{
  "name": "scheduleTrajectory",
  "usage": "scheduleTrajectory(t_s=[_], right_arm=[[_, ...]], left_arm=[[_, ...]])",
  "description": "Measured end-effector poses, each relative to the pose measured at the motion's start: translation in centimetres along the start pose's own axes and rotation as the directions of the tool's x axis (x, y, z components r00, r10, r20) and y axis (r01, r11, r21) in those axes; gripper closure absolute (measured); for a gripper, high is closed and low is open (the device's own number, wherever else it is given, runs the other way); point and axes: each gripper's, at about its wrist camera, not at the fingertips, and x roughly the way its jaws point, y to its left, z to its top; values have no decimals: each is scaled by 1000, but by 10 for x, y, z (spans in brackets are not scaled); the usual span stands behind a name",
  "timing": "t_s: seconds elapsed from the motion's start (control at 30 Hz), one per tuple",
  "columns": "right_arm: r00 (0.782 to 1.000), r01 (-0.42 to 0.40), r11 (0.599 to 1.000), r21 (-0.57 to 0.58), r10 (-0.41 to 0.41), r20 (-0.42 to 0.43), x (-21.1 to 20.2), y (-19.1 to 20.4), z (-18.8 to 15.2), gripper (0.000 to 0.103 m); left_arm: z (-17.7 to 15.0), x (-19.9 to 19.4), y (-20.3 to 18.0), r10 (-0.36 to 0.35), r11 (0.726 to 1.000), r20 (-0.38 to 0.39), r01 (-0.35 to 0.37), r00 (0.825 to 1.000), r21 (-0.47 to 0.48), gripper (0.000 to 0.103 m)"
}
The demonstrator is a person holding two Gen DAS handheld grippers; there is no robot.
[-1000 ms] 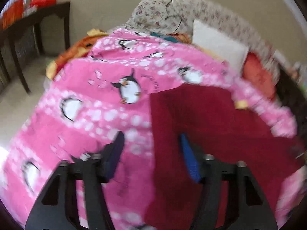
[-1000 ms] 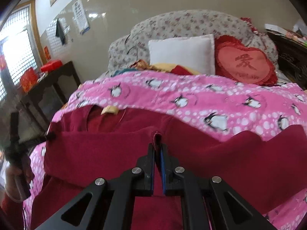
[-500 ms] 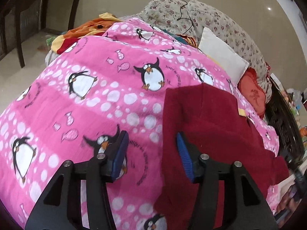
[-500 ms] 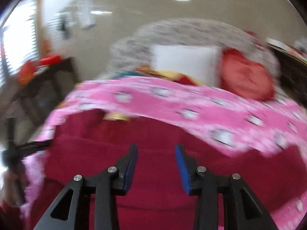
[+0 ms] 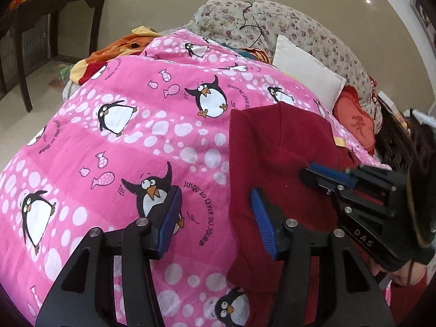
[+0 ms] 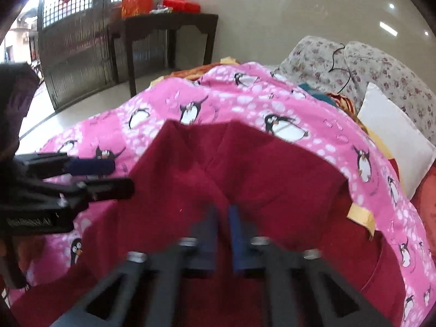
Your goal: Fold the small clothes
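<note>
A dark red garment (image 5: 275,147) lies partly folded on a pink penguin blanket (image 5: 136,125); it also shows in the right wrist view (image 6: 245,169). My left gripper (image 5: 215,218) is open and empty, straddling the garment's left edge just above the fabric. It appears at the left of the right wrist view (image 6: 109,177). My right gripper (image 6: 222,223) is blurred, its jaws nearly closed over a ridge of the garment; whether it pinches cloth is unclear. It shows at the right of the left wrist view (image 5: 316,174).
A white pillow (image 5: 308,76), a red heart cushion (image 5: 357,120) and a floral headboard (image 5: 299,27) lie at the bed's far end. A dark wooden table (image 6: 163,30) stands on the floor beyond the bed. Orange and yellow clothes (image 5: 120,46) are heaped at the far left.
My right gripper let go of the garment fold, opened, then swung left and narrowed again over the cloth. My left gripper stayed open and shifted little.
</note>
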Motion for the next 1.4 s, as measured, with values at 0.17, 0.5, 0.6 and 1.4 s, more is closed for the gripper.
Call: scheduleTrajectory(t_s=[0.17, 0.5, 0.6, 1.4], right_arm=[[993, 46, 996, 81, -55, 105, -20, -11, 12, 99], [997, 5, 972, 236, -22, 68, -38, -25, -8, 96], [999, -10, 970, 242, -3, 51, -62, -21, -40, 96], [964, 226, 733, 641, -262, -41, -135, -142, -183, 92]], left_arm=[[4, -4, 3, -18, 999, 30, 19, 999, -34, 50], [0, -10, -7, 15, 1000, 60, -17, 998, 20, 50], [-3, -15, -17, -2, 998, 72, -3, 997, 60, 50], [-38, -13, -87, 30, 979, 6, -31, 1000, 200, 37]])
